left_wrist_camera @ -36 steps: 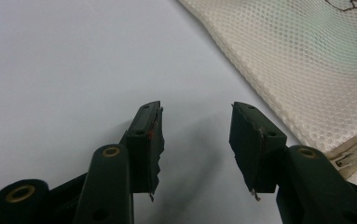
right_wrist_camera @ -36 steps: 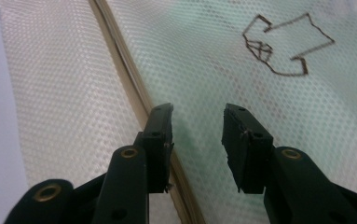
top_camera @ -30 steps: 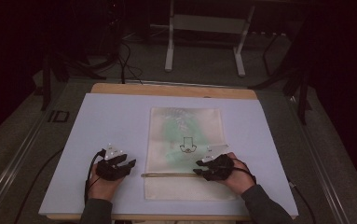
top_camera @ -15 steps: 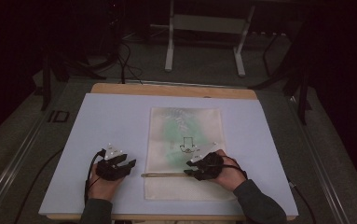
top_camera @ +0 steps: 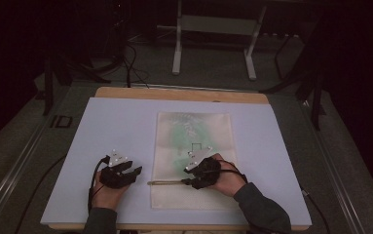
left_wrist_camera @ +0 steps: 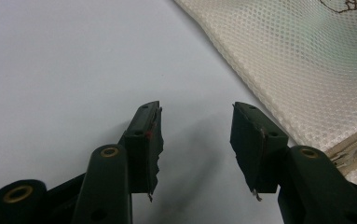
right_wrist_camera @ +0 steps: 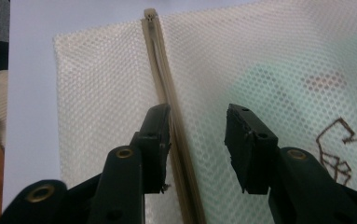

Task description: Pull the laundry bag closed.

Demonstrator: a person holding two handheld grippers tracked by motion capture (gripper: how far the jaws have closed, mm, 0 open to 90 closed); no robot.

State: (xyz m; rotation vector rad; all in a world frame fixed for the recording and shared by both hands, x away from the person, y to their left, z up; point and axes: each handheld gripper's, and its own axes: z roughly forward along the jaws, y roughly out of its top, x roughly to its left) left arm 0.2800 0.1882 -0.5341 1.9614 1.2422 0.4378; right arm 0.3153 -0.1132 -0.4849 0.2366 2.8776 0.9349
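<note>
My right gripper sits open over the mesh bag's zipper at desk 6 o'clock, left gripper open at 9; I'd centre on the pull before closing.

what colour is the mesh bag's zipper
Beige, a shade darker than the cream mesh bag; the zipper shows best in the right gripper view.
</note>
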